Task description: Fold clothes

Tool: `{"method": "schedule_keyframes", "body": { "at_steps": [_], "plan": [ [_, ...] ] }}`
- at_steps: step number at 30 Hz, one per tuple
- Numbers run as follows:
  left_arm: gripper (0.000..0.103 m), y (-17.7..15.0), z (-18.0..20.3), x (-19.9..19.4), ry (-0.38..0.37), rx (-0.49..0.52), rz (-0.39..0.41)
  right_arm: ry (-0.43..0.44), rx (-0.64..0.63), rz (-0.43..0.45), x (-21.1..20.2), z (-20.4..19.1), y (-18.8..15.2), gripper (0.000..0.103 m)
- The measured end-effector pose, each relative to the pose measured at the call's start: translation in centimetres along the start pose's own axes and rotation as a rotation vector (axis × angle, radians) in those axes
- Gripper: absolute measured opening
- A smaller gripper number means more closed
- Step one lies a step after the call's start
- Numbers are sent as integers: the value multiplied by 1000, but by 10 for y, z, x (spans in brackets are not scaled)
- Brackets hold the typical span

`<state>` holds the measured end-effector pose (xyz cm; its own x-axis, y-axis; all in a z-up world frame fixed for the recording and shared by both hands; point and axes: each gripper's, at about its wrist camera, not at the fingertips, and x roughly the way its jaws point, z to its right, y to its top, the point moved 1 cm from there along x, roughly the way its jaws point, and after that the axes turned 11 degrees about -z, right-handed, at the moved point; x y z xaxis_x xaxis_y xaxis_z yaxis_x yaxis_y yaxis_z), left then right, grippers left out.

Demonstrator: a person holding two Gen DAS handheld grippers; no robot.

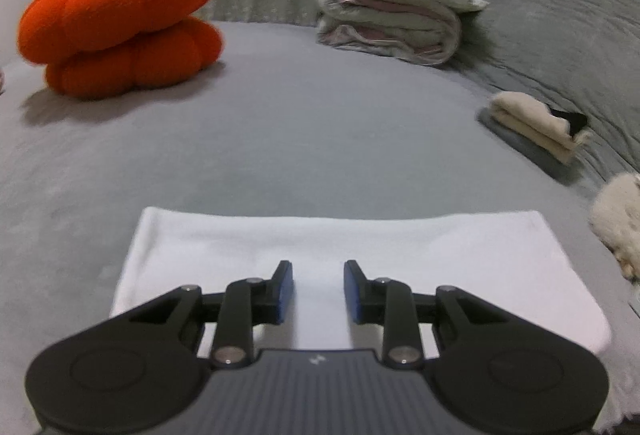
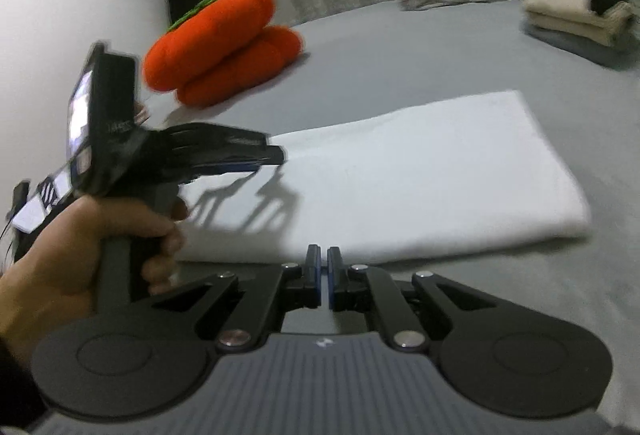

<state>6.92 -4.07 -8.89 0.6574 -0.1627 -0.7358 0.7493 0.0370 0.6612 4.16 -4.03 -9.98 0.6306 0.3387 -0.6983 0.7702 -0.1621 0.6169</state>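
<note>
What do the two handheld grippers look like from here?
Both are black linkage grippers with silver pivot pins, round black side discs and a ribbed grey body bearing a small white logo. The left gripper and right gripper have blue-padded fingers. The left has a pistol handle.

Home bedroom: grey bed (image 1: 280, 123), pumpkin cushions (image 1: 120, 23)
</note>
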Motion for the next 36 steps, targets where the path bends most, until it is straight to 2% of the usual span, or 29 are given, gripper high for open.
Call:
{"method": "schedule_keyframes", "body": {
  "at_steps": [2,3,5,8,9,10,11,15,19,22,24,27,31,33,36],
  "plan": [
    [29,-6,14,-4,-26,44,5,6,86,17,-3,14,-1,8],
    [29,-11,21,-5,-41,61,-4,8,132,27,-4,22,-2,14],
    [31,-23,34,-5,-53,84,-13,12,225,46,-6,38,-3,14],
    [32,-40,52,-6,1,176,9,18,364,75,-10,61,-4,16],
    [32,-46,58,-7,19,206,16,20,410,85,-11,69,-5,21],
    [32,-48,59,-7,28,212,22,22,456,95,-12,76,-5,35],
    [32,-49,59,-8,30,209,24,33,505,116,-14,84,-8,39],
    [32,-47,58,-17,14,196,40,65,638,213,-18,95,-18,40],
    [35,-49,63,-25,-9,210,74,22,656,267,-23,95,-17,41],
    [35,-55,69,-14,9,230,47,4,644,308,-18,97,-14,42],
    [35,-58,70,-9,23,233,61,0,642,338,-15,97,-13,43],
    [35,-57,72,-10,38,233,55,1,616,360,-10,97,-9,46],
    [35,-53,65,-14,4,186,45,40,607,381,-9,98,-7,47],
    [35,-49,57,-19,15,144,49,51,614,388,-9,99,-5,47],
    [35,-52,52,-13,58,150,46,47,600,399,-9,98,-1,47]
  ]
}}
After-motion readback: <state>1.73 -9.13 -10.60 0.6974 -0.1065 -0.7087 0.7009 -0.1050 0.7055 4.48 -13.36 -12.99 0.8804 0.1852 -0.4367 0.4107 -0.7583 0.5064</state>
